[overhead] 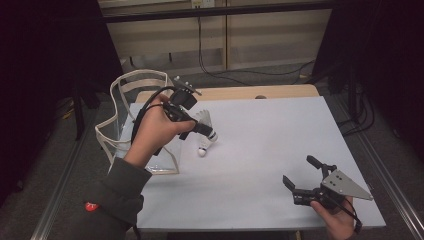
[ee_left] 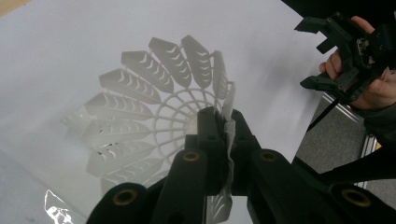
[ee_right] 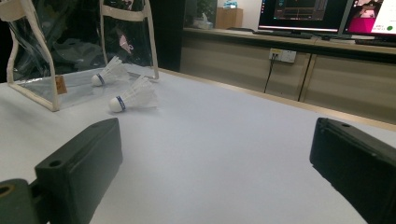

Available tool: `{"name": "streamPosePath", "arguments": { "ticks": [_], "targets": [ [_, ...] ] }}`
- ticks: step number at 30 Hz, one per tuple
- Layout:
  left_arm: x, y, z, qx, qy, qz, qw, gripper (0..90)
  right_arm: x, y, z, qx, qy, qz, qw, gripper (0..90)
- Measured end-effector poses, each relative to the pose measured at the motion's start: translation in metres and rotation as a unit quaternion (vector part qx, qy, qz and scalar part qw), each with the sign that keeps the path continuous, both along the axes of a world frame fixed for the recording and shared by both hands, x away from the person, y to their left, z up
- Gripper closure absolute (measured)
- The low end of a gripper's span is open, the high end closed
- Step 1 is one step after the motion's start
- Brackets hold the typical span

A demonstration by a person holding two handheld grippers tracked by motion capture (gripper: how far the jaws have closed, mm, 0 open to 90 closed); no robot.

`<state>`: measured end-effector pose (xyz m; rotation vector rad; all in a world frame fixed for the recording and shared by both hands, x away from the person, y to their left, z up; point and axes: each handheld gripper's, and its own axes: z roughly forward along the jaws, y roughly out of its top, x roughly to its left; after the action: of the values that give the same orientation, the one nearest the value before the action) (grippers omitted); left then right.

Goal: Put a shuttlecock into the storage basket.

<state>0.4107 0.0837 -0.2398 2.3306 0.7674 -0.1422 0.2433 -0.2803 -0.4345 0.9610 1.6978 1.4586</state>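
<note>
Covering the table, white sheet (overhead: 260, 145), grey floor (overhead: 60, 150), wood-panelled wall (ee_right: 261, 65)

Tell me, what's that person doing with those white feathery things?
A person holds a gripper in each hand. The left gripper has its fingers pinched on the skirt of a white shuttlecock, beside a clear bag at the table's left. Another shuttlecock lies on the white table nearby. The right gripper waits open near the front right corner, holding nothing.
</note>
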Motion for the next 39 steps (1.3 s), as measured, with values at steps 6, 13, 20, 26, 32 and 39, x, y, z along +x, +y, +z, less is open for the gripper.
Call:
{"name": "streamPosePath", "arguments": {
  "ticks": [6,13,20,26,32,39],
  "targets": [
    [0.003,0.005,0.006,0.001,-0.003,0.007,1.0,87.5,0.0,0.0,0.0,0.0,0.0,0.0,1.0,2.5],
    [0.005,0.007,0.013,0.0,-0.003,0.01,0.9999,87.5,0.0,0.0,0.0,0.0,0.0,-0.001,1.0,2.4],
    [0.008,0.01,0.015,0.003,-0.005,0.008,1.0,87.7,0.0,0.0,0.0,-0.001,0.0,0.0,1.0,2.4],
    [0.011,0.014,0.019,0.002,-0.008,0.016,0.9998,87.7,0.0,0.0,0.0,0.0,0.0,0.0,1.0,2.4],
    [0.013,0.016,0.021,0.005,-0.01,0.018,0.9998,87.7,0.0,0.0,0.0,-0.001,-0.001,0.0,1.0,2.5],
    [0.015,0.02,0.023,0.001,-0.01,0.025,0.9996,87.7,0.0,0.0,0.0,-0.002,-0.001,-0.001,1.0,2.5]
  ]
}}
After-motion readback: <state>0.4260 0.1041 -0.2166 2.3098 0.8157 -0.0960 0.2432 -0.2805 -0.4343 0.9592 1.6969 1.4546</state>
